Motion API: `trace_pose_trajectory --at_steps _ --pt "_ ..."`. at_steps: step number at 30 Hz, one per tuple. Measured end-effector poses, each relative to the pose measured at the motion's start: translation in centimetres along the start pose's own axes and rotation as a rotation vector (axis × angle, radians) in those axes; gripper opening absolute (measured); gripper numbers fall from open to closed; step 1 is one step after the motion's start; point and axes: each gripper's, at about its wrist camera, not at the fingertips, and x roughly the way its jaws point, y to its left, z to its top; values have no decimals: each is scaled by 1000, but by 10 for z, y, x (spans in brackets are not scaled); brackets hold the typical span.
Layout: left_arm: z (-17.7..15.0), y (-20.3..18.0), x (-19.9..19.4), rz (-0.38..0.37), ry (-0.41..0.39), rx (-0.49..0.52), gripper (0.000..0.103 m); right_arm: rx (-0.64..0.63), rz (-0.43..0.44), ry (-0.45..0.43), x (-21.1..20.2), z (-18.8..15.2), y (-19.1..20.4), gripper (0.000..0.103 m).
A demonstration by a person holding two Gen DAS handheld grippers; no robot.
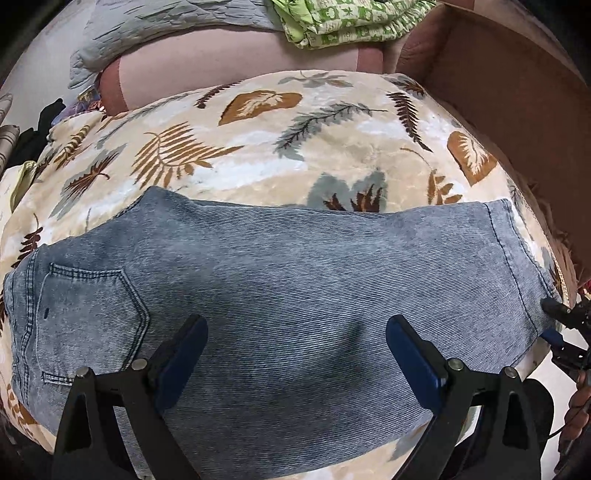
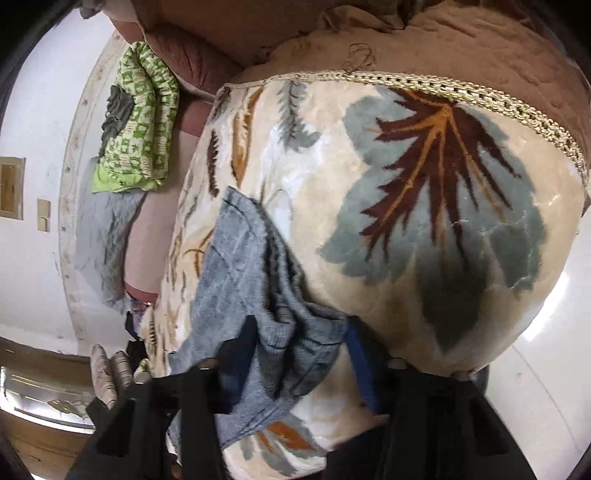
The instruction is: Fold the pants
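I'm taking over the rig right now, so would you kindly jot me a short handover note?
Left gripper: open, hovering over the middle of the pants, holding nothing.
Right gripper: jaws around the bunched hem end of the pants; whether the pads already pinch it is unclear.
Pants: lying lengthwise on the leaf-print blanket, legs apparently stacked, back pocket up.
Left: fold the hem end across towards the pocket end, then smooth.

You see a leaf-print blanket (image 1: 258, 147) on the bed, a green quilt (image 1: 343, 22) behind it, and a grey cloth (image 1: 147, 33) nearby.
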Motion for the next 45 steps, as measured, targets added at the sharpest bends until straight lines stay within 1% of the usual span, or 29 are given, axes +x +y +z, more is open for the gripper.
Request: trace_pose_trajectory --at_steps 4,7,9,11,13,15,17,20,22,23,25,27,28,29,30,31,33,36,38,39,40,41,42,43,44,45 --pt "3 -11 0 -8 -6 19 98 -4 -1 0 0 0 -1 42" --pt "4 -20 -2 -20 -16 38 98 21 14 1 -1 0 -4 43" --pt "4 -24 2 -19 -9 54 98 41 32 7 -1 0 -6 46" --pt "3 -26 8 -11 7 63 98 54 53 16 -5 1 -7 57" --pt "0 -25 13 -11 23 59 98 43 25 -12 -15 1 -3 58" --pt "-2 -22 16 -10 30 52 98 34 9 -58 -29 3 -1 58" --pt "-3 -20 21 -6 45 52 98 30 37 -73 -40 4 4 58" --pt "-5 -18 29 1 67 50 98 10 70 -63 -45 -1 15 58" --pt "-7 -17 31 0 71 49 98 20 89 -29 -39 -4 17 58" --pt "-7 -17 32 1 72 50 98 35 92 -11 -33 -4 16 58" --pt "-8 -17 30 -1 70 57 98 55 63 7 -21 -3 12 58" --pt "-8 -15 29 -7 70 55 98 78 60 9 -12 -1 7 54" --pt "-8 -14 28 -9 69 53 98 76 53 11 -10 0 8 43" --pt "-8 -13 28 -8 69 50 98 63 41 12 -8 2 10 35" --pt "-8 -12 28 -7 68 47 98 42 20 10 -7 3 12 30" --pt "-8 -11 28 -10 69 41 98 34 4 13 -6 3 13 11" --pt "-7 -9 25 -14 66 35 98 21 6 0 -11 1 17 11" --pt "-3 -6 17 -10 42 25 98 17 40 -26 -28 -8 24 11" --pt "4 -6 4 -25 3 11 98 18 41 -28 -32 -16 20 11" --pt "7 -9 -2 -36 -21 4 98 26 29 -19 -28 -17 13 11" --pt "10 -13 -5 -47 -31 5 98 41 26 -6 -19 -15 3 15" --pt "12 -19 -5 -57 -31 15 98 60 28 -4 -11 -13 -7 15" --pt "12 -26 -3 -64 -22 38 98 94 63 2 -5 -12 -19 14" --pt "11 -39 4 -60 4 90 98 118 101 -2 -5 -12 -24 14" --pt "8 -49 11 -45 22 131 98 109 108 -10 -8 -12 -23 16" --pt "4 -59 22 -19 50 181 98 72 94 -25 -12 -13 -19 19"
